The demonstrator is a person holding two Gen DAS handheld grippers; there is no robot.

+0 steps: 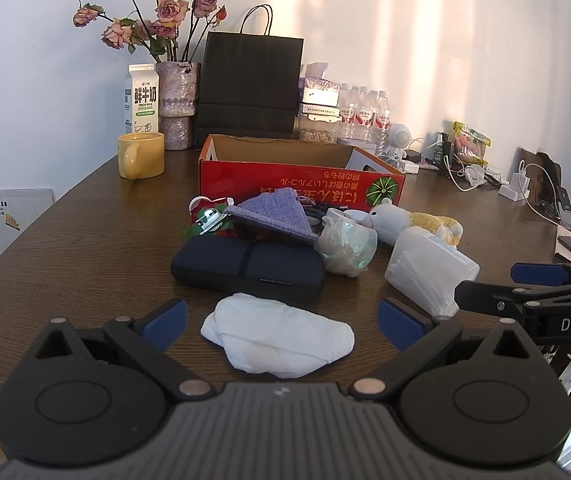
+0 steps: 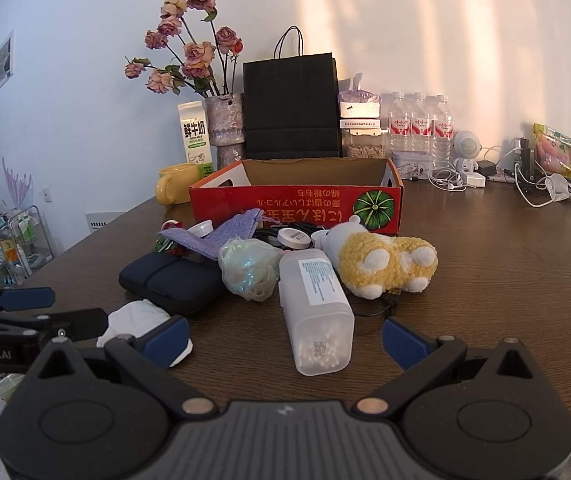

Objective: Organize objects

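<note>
both tongs are spread wide with nothing in them. the left gripper [image 1: 281,322] sits low over the wood table [image 1: 85,240], and the soft white cloth bundle [image 1: 279,334] lies right between its blue fingers [image 1: 165,320], so it looks set to pinch that first. the right gripper [image 2: 285,338] points at the clear plastic tub [image 2: 317,312], which lies on its side with its near end between the two fingers, not touched yet. the things to tidy are heaped in front of the red box [image 1: 301,184], which sits open and looks empty, so i think they should go in there. the dark blue case [image 1: 247,266] lies flat just behind the cloth. a purple pouch [image 1: 271,216] leans on top of the heap, a crinkly little bag [image 1: 345,250] sits beside the tub, and the yellow and white plush toy [image 2: 381,260] lies on its side near the box. the yellow mug [image 1: 141,156], milk carton [image 1: 142,98] and flower vase [image 1: 177,104] stand at the back, out of the way. nothing looks packed yet, so the job is just starting.
</note>
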